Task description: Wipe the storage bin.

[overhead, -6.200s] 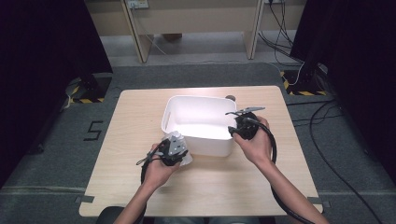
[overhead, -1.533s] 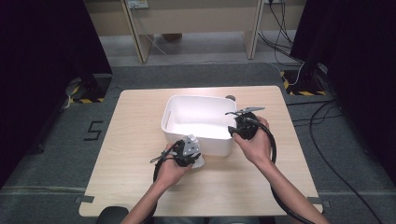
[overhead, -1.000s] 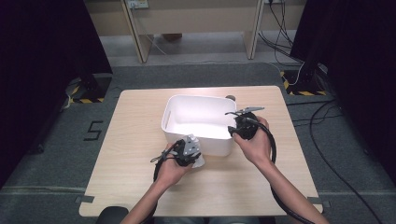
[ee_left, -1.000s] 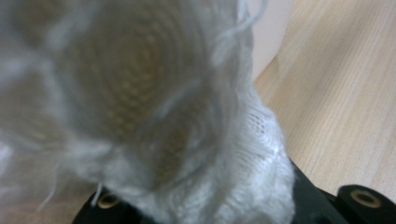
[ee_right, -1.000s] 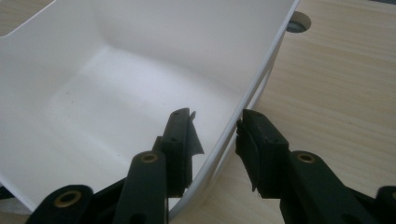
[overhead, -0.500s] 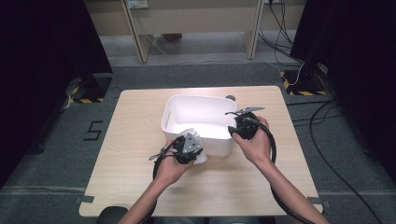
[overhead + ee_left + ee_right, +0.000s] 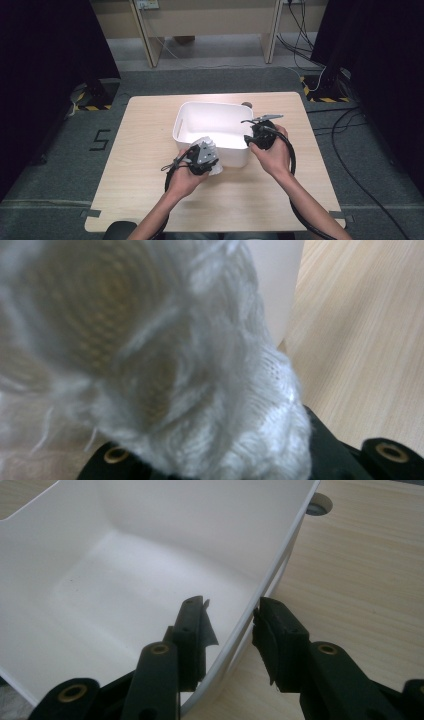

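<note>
1. Left gripper (image 7: pixel 204 159) sits low-centre of the high view, just at the near wall of the white plastic tub (image 7: pixel 186 119). Its jaws are clamped down tight on a fluffy white knitted cloth (image 7: pixel 200 390); in the left gripper view the fabric bulges over the jaws w/ the tub wall behind it at top.
2. Right gripper (image 7: pixel 231 625) straddles the tub's right rim, one jaw inside, one outside, jaws about half closed. Whether the pads actually press the wall can't be told; a slight gap seems to show on both sides.
3. Risk: the cloth hangs outside the tub, below rim level. Pushed fwd w/o lift, it probably snags on the near wall or shoves the tub across the wooden table (image 7: pixel 150 150).
4. Risk: if the right grip is loose, the tub likely slides or tips when nudged, esp. since it looks light and empty.
5. Risk: loose fibres may catch in the left jaws, so on release the cloth might cling and drag back out.
6. Risk: the left gripper's trailing cable (image 7: pixel 170 170) could hook the table edge.
</note>
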`<state>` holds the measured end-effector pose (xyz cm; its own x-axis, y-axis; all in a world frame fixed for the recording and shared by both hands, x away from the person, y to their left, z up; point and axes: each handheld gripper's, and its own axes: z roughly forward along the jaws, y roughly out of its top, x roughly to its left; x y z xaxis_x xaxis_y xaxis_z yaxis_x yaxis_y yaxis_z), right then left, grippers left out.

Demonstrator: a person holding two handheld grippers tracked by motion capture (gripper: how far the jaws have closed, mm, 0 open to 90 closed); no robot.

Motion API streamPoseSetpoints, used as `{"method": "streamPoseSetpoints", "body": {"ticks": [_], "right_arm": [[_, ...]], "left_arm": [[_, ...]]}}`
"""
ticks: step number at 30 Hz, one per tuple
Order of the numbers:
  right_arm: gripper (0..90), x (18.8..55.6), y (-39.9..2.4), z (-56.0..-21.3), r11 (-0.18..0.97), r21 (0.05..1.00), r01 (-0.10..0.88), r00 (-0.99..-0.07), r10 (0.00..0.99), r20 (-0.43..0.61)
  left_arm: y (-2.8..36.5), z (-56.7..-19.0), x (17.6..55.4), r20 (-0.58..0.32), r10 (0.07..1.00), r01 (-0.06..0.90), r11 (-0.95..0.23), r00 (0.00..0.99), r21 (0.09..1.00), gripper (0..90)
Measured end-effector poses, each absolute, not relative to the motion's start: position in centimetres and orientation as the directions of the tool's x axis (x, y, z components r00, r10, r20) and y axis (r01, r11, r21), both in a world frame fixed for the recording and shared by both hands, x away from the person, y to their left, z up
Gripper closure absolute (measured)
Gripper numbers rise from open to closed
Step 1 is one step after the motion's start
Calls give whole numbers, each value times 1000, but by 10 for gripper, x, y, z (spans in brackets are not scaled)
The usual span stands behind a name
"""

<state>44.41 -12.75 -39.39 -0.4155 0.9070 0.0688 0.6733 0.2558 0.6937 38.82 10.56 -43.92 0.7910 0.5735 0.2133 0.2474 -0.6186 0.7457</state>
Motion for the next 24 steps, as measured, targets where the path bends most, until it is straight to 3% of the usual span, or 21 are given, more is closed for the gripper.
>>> {"method": "streamPoseSetpoints", "body": {"ticks": [24], "right_arm": [[642, 444, -127, -394, 251, 693, 676, -412, 908, 73]], "left_arm": [[101, -474, 391, 205, 578, 283, -640, 790, 714, 810]]}}
